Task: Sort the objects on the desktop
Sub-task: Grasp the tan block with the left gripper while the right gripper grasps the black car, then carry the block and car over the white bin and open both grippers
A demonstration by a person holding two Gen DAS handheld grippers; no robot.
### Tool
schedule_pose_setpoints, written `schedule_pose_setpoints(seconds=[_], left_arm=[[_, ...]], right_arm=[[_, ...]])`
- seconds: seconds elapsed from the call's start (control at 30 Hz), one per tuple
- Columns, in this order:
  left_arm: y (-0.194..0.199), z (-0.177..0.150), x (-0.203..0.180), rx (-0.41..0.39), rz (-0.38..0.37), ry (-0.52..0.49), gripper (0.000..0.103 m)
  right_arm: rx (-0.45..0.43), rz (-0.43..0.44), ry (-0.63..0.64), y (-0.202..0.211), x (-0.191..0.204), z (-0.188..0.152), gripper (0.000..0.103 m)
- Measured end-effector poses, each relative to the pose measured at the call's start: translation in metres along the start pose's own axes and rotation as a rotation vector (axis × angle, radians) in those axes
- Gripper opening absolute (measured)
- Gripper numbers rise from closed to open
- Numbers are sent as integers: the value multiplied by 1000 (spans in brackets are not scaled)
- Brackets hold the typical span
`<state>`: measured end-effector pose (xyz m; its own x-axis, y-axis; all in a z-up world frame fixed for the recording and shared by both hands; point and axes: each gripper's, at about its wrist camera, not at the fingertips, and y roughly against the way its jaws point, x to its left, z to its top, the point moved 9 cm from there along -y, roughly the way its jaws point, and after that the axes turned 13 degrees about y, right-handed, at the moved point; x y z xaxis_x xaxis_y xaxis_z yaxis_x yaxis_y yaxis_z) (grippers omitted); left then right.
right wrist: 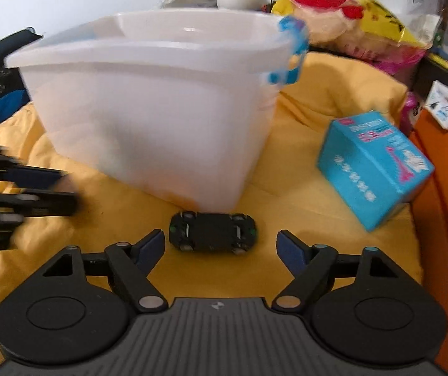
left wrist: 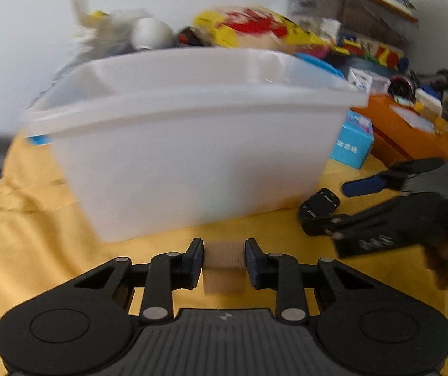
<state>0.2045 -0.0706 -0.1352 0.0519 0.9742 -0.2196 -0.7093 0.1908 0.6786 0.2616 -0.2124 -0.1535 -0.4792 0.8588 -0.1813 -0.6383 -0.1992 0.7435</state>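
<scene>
- The big translucent white plastic bin (left wrist: 189, 144) fills the middle of both views, standing on the wrinkled yellow cloth (left wrist: 29, 225). Its front wall sits close ahead of both grippers, so free room is mostly the cloth strip along the lower half of each frame.
- In the right wrist view there's open cloth between the bin and the tilted light-blue cardboard box (right wrist: 377, 169) at right; an orange box (right wrist: 446, 219) walls off the far right edge.
- Left gripper (left wrist: 224, 258), bottom centre of its own view, is clamped on a small pale wooden block (left wrist: 224, 269), blue pads pressed on both sides. The block sits just in front of the bin's base.
- Right gripper (right wrist: 221, 247) has its fingers spread wide. A small black toy car (right wrist: 213, 232) lies upside down on the cloth, wheels up, just ahead of the tips, roughly centred between them, not touched. It's right beside the bin's lower corner.
- In the left wrist view that car (left wrist: 319, 206) shows at right, partly behind the right gripper.
- Hard to read: both frames are motion-blurred. The clutter behind the bin, including a yellow and red plastic bag (left wrist: 255, 28), is smeared. Can't see inside the bin.
</scene>
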Motion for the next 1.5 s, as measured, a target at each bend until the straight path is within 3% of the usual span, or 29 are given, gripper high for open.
schedule_pose_setpoints(seconds=[0.07, 0.2, 0.47, 0.67, 0.87, 1.13, 1.47, 1.5], left_arm=[[15, -1, 10, -6, 8, 18, 32], [34, -3, 24, -17, 19, 34, 32], [56, 0, 35, -41, 17, 60, 32], [98, 43, 18, -128, -30, 14, 32], [118, 104, 12, -188, -31, 19, 32], [95, 173, 9, -196, 2, 49, 32], [42, 184, 30, -112, 101, 50, 33], [39, 185, 31, -105, 118, 47, 38]], right_arm=[[19, 7, -18, -9, 2, 0, 69], [-4, 10, -35, 2, 7, -2, 68], [-64, 42, -125, 68, 18, -19, 69], [-193, 41, -76, 132, 20, 26, 69], [-271, 25, -119, 162, -6, 87, 69], [-283, 14, -142, 144, -27, 150, 69], [-132, 16, -108, 75, -27, 163, 70], [-110, 21, -106, 71, -26, 162, 73]])
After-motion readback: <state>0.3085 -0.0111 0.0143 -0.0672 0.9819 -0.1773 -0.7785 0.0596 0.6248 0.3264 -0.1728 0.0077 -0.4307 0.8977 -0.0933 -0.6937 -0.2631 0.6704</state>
